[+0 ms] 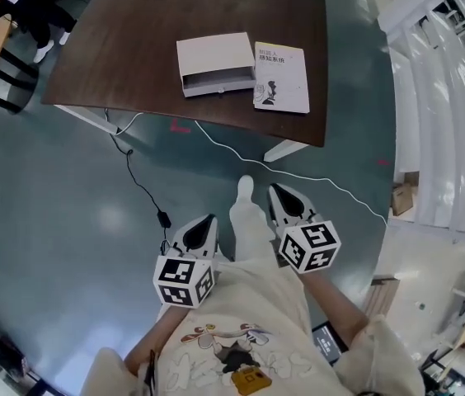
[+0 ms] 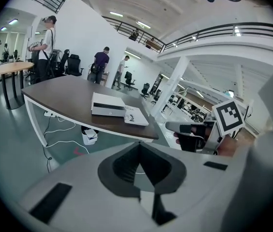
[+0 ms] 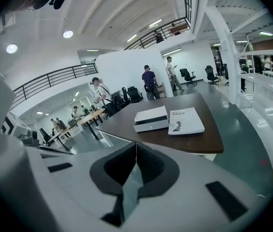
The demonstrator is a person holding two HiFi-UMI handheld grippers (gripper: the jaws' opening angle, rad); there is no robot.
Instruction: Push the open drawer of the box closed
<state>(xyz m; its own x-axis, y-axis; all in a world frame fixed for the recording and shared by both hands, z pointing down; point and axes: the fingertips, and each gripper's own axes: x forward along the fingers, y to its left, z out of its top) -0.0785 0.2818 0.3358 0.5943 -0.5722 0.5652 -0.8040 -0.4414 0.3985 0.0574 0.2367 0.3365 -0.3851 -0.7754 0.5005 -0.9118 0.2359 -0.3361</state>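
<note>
A white box (image 1: 214,63) lies on the dark brown table (image 1: 133,48), its drawer slid out a little toward me. It also shows as the white box (image 2: 107,104) in the left gripper view and the white box (image 3: 151,118) in the right gripper view. Both grippers hang over the floor, well short of the table. The left gripper (image 1: 204,229) is shut with nothing in it, and so is the right gripper (image 1: 286,198). Each camera shows its own jaws meeting: left gripper (image 2: 137,154), right gripper (image 3: 135,154).
A white book (image 1: 282,76) lies right of the box. A white cable (image 1: 298,176) and a black cable (image 1: 142,190) trail over the grey-green floor under the table's near edge. People (image 2: 99,64) stand at desks far behind. White railings (image 1: 439,97) run along the right.
</note>
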